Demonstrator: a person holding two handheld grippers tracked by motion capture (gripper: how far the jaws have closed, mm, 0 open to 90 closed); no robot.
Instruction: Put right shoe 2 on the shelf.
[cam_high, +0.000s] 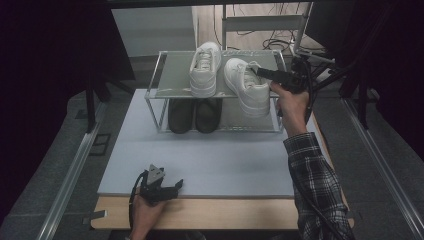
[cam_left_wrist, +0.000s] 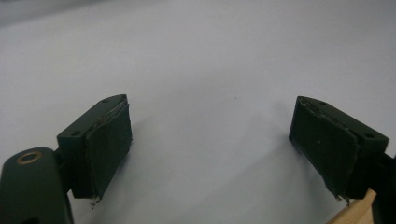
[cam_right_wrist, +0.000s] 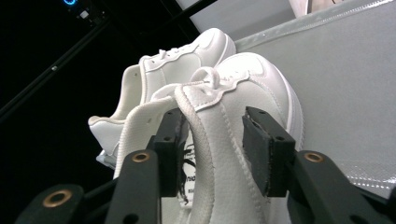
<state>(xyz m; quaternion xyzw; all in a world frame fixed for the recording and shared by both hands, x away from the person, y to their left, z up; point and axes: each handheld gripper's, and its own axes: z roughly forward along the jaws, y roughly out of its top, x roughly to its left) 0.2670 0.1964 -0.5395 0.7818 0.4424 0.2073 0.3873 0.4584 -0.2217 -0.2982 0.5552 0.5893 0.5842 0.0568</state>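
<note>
Placing white leather low-top sneakers on the top tier of a two-tier metal-frame shoe rack (cam_high: 161, 75). Left white sneaker (cam_high: 205, 67) already sitting flat on the top tier, toe pointing away. Right white sneaker (cam_high: 246, 85) also resting on that tier, just beside its mate, angled a little off parallel. Pair of dark shoes (cam_high: 194, 114) sitting on the lower tier, under the left sneaker.

Right hand-held gripper (cam_high: 260, 72) hanging at the right sneaker's collar, jaws half parted and straddling the padded heel wall: one pad inside the opening against the lining, the other standing clear of the outer leather in the right gripper view, so no real clamp on the shoe (cam_right_wrist: 224, 140). Reading as release just after set-down.

Left hand-held gripper (cam_high: 172, 187) idling low on the pale grey worktop (cam_high: 210, 160) near the front edge, jaws wide apart, nothing between them.

Judging progress: placement nearly finished. Left to do, probably: pulling the right gripper out, maybe squaring the right sneaker with the left.
</note>
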